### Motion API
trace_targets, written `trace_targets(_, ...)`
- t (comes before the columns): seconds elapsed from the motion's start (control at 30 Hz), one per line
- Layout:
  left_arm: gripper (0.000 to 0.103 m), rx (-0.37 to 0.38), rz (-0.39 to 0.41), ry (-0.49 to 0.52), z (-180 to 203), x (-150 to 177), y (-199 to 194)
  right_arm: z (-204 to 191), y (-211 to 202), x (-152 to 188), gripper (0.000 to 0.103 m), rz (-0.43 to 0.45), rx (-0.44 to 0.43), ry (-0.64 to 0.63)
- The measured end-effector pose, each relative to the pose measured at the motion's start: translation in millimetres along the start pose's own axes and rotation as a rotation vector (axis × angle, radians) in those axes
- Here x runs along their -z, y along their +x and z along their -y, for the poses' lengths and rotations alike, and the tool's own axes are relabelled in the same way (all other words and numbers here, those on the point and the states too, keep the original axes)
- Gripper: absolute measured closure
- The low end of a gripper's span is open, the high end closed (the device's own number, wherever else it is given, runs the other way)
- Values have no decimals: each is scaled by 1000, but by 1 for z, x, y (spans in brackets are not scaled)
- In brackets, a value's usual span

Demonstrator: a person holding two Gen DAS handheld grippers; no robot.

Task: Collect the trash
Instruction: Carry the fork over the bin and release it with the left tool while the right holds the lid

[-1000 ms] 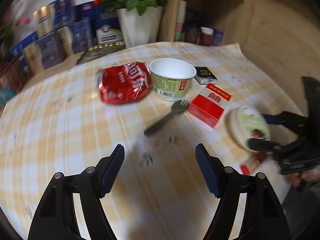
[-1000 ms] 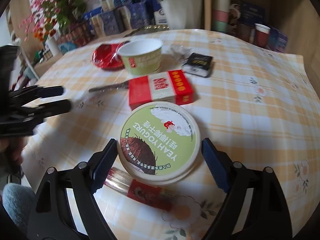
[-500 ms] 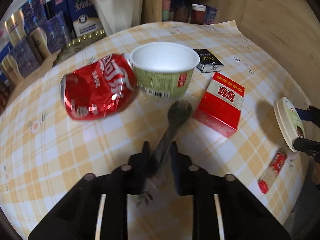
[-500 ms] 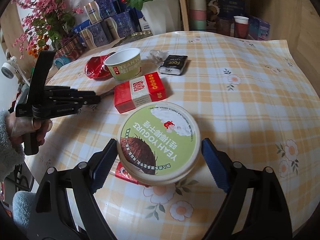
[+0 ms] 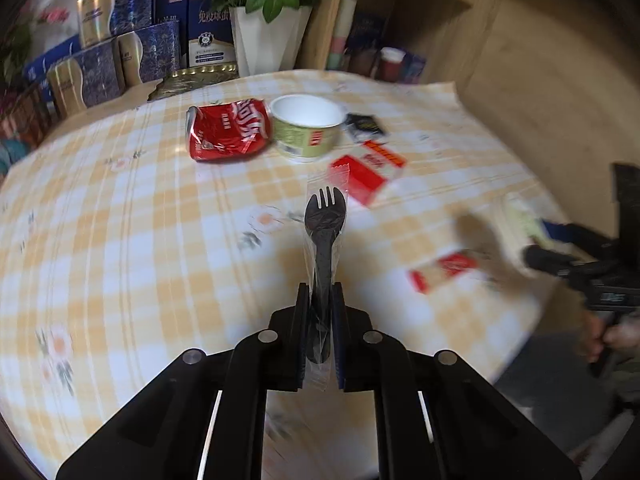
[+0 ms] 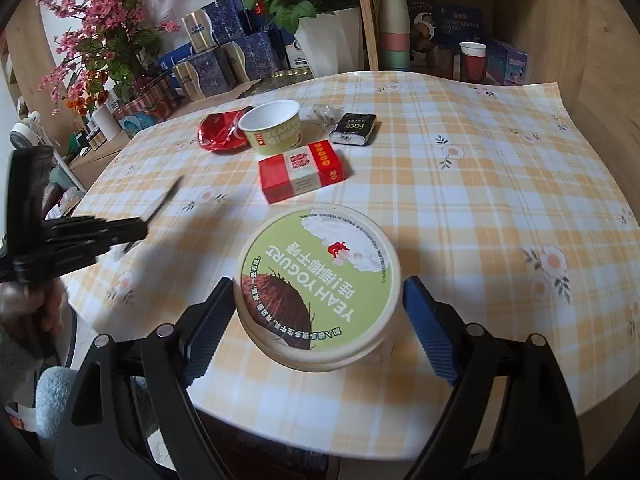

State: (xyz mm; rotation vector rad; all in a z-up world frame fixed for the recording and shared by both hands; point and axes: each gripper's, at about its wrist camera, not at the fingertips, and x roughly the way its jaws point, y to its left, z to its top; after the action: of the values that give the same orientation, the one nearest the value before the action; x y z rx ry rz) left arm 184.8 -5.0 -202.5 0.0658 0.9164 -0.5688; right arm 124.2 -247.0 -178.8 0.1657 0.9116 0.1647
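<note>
My left gripper is shut on a black plastic spork in a clear wrapper and holds it above the table; it also shows in the right wrist view. My right gripper is shut on a round green yogurt lid and holds it off the table. On the checked tablecloth lie a crushed red can, an empty green paper cup, a red box, a small black packet and a red-ended stick packet.
Blue gift boxes, a white flower vase and pink flowers stand behind the table. A wooden shelf with stacked cups is at the back right. The table's near edge curves close below my right gripper.
My left gripper closed on the spork half a second ago and has lifted it off the table. My right gripper has risen and pulled back with the lid.
</note>
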Motion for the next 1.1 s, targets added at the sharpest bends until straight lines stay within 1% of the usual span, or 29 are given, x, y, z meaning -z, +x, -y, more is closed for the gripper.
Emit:
trace_targets(0.1, 92, 41, 30, -28, 14, 16, -29, -6, -14, 6, 19, 2, 2, -3)
trace_targets(0.23, 92, 81, 64, -25, 34, 38, -62, -17, -36, 14, 19, 23, 0, -14)
trace_targets(0.3, 92, 110, 74, -24, 45, 50, -77, -23, -46, 18, 19, 31, -5, -20)
trace_targets(0.43, 92, 138, 70, -29, 61, 76, -94, -32, -59, 27, 19, 35, -13, -33)
trace_targets(0.5, 92, 145, 55, -33, 66, 90, -97, -37, -64, 31, 19, 36, -15, -41)
trace_targets(0.6, 92, 131, 24, -21, 71, 112, -95, -43, -73, 37, 19, 42, -22, -56)
trace_targets(0.73, 92, 134, -33, -1, 77, 135, -88, -44, -83, 47, 19, 47, -27, -60)
trace_targets(0.8, 92, 127, -50, 22, 81, 141, -84, -44, -85, 50, 19, 48, -26, -59)
trace_targets(1.1, 92, 172, -115, 50, 91, 156, -66, -30, -92, 61, 19, 54, -13, -16)
